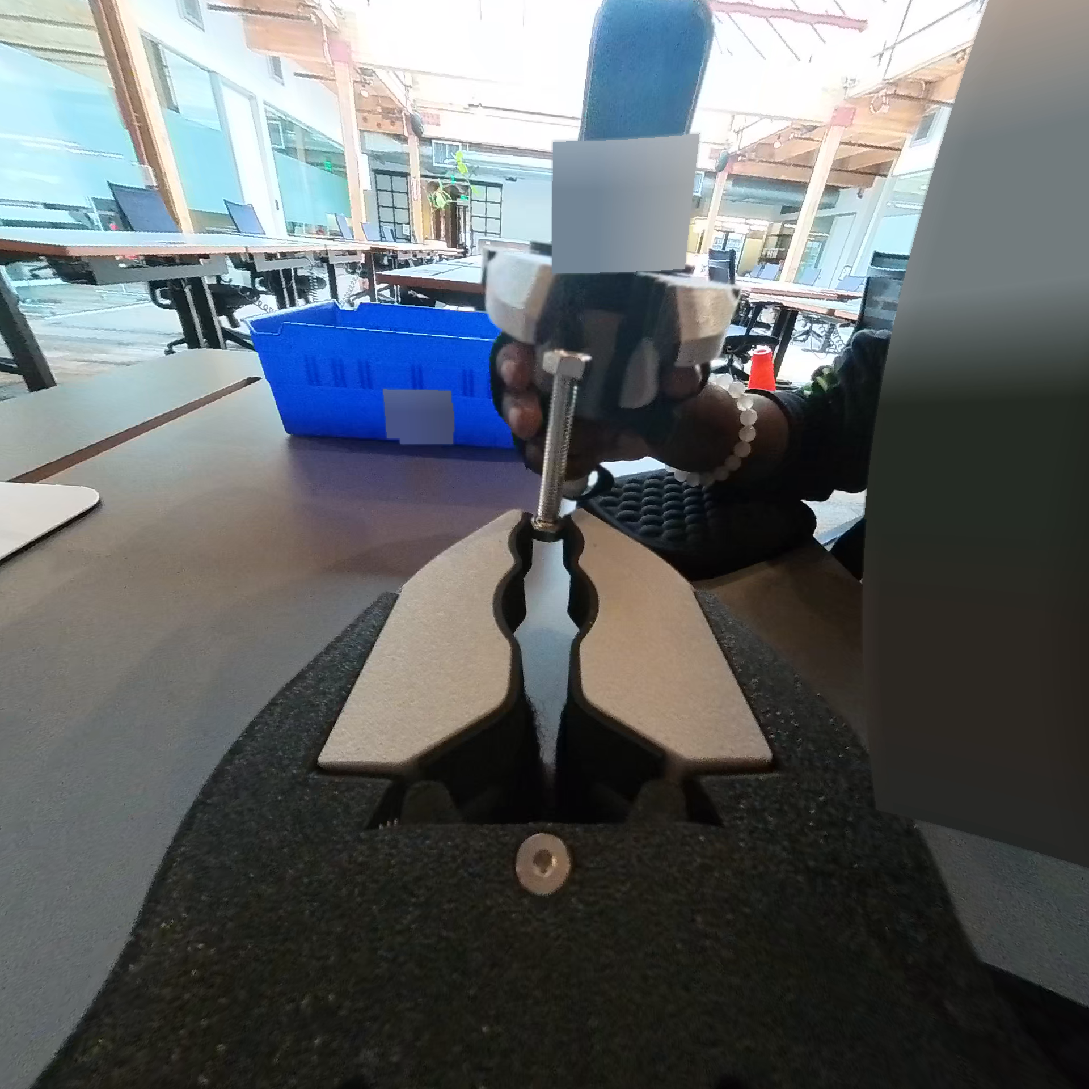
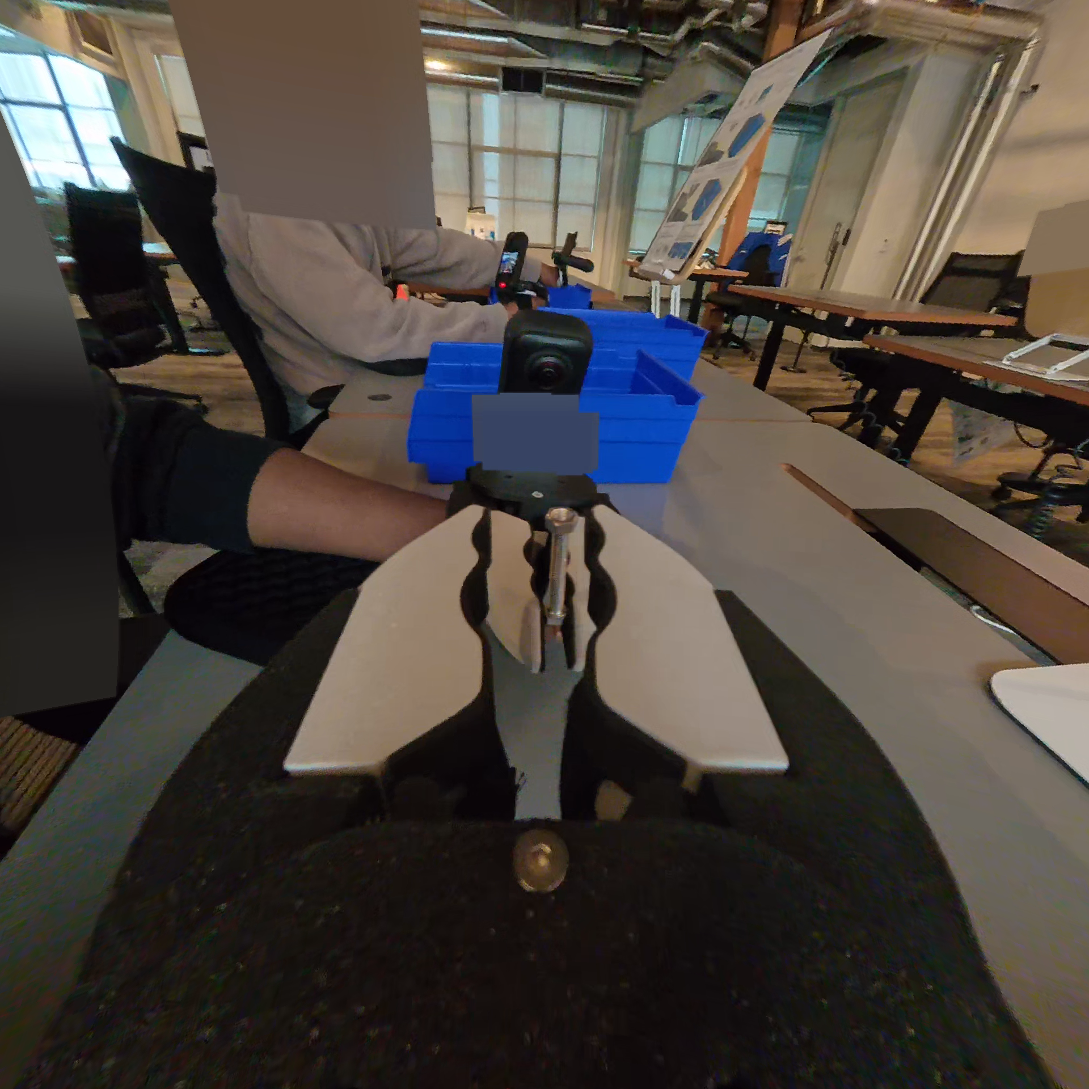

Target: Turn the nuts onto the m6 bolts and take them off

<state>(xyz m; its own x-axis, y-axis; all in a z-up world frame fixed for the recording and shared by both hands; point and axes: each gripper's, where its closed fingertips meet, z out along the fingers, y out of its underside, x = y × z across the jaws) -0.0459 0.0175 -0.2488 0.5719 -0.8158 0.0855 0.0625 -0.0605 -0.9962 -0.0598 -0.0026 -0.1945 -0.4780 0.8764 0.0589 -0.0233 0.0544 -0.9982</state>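
A silver bolt (image 1: 558,436) was seen standing almost upright in the left wrist view, its hexagonal head (image 1: 566,362) at twelve o'clock and its lower end at the tips of the left tool (image 1: 549,524). That tool was drawn narrow, its two pale fingers (image 1: 465,636) pinched at the very tips on a small nut (image 1: 548,523) threaded on the bolt's lower end. The right tool (image 1: 613,330) was seen beyond the bolt head, at twelve o'clock from the left tool's tips, gripped by a hand (image 1: 636,424) with a white bead bracelet (image 1: 736,430). In the right wrist view the same bolt (image 2: 557,566) lay between the right tool's (image 2: 539,530) fingers (image 2: 412,648), nearer the one on the three o'clock side; the jaws stood partly apart, with a clear gap at nine o'clock of the bolt, so it was not clamped. A blue bin (image 1: 377,377) stood on the grey tabletop (image 1: 177,560) at eleven o'clock of the left tool. A person in a grey sweatshirt (image 2: 318,294) was seated at ten o'clock in the right wrist view.
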